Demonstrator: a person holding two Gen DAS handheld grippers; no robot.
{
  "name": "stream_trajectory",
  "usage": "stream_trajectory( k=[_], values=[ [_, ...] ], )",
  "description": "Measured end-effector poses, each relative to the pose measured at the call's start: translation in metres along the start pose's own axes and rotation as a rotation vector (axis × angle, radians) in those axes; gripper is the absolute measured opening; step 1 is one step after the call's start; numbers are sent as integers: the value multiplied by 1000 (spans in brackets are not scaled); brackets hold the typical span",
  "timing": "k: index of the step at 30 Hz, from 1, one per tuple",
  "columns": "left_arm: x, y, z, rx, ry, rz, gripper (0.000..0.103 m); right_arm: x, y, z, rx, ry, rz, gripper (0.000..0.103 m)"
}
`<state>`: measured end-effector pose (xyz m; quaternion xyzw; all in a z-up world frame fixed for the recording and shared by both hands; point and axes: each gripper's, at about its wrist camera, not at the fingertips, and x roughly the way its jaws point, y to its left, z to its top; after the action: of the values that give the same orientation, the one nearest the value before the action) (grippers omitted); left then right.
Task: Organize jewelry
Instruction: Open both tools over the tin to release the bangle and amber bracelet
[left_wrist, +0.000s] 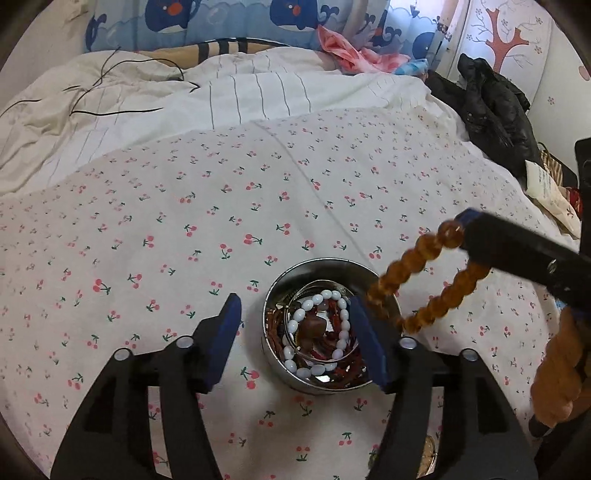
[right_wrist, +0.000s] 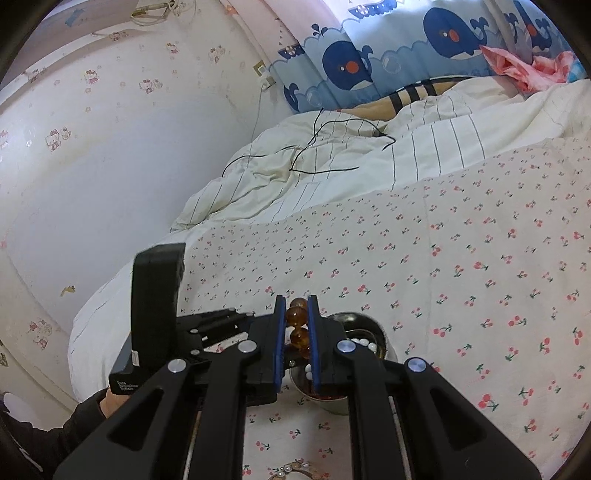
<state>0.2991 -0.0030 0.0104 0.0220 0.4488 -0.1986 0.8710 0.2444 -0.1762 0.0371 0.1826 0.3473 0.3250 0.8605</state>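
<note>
Amber bead bracelet (left_wrist: 424, 280) hangs clamped in my right gripper (right_wrist: 296, 325) lower right; left gripper (left_wrist: 295, 332) gapes, seemingly empty, over metal bowl (left_wrist: 275, 295).

The bowl (left_wrist: 328, 380) sits on the bedsheet (left_wrist: 221, 221), bracelets (left_wrist: 317, 332) in it, the quilt (left_wrist: 184, 92) behind.

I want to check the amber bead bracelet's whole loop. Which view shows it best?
The left wrist view: the amber bead bracelet hangs as a nearly full loop from the right gripper, beside the metal tin. The right wrist view shows only a few beads pinched between its pads.
</note>
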Motion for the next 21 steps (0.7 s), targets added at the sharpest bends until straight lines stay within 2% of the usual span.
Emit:
stream_trajectory(
  k=[3, 9, 12, 14, 17, 19, 21],
  values=[
    [-10, 7, 0, -14, -15, 14, 63, 5, -3, 1, 30, 7, 29, 12],
    [-41, 36, -8, -100, -44, 49, 73, 21, -13, -4, 154, 38, 145, 12],
    [-55, 46, -19, -153, -55, 56, 77, 33, -12, -6, 125, 78, 66, 12],
    [-58, 47, -27, -156, -52, 58, 77, 43, -7, -11, 45, 109, -76, 12],
    [-56, 44, -41, -146, -34, 67, 78, 55, -4, -19, -45, 137, -216, 15],
    [-49, 42, -49, -144, -13, 55, 78, 57, -2, -24, -97, 132, -267, 37],
    [-44, 40, -54, -134, 6, 61, 78, 57, 1, -26, -141, 124, -305, 41]
  ],
)
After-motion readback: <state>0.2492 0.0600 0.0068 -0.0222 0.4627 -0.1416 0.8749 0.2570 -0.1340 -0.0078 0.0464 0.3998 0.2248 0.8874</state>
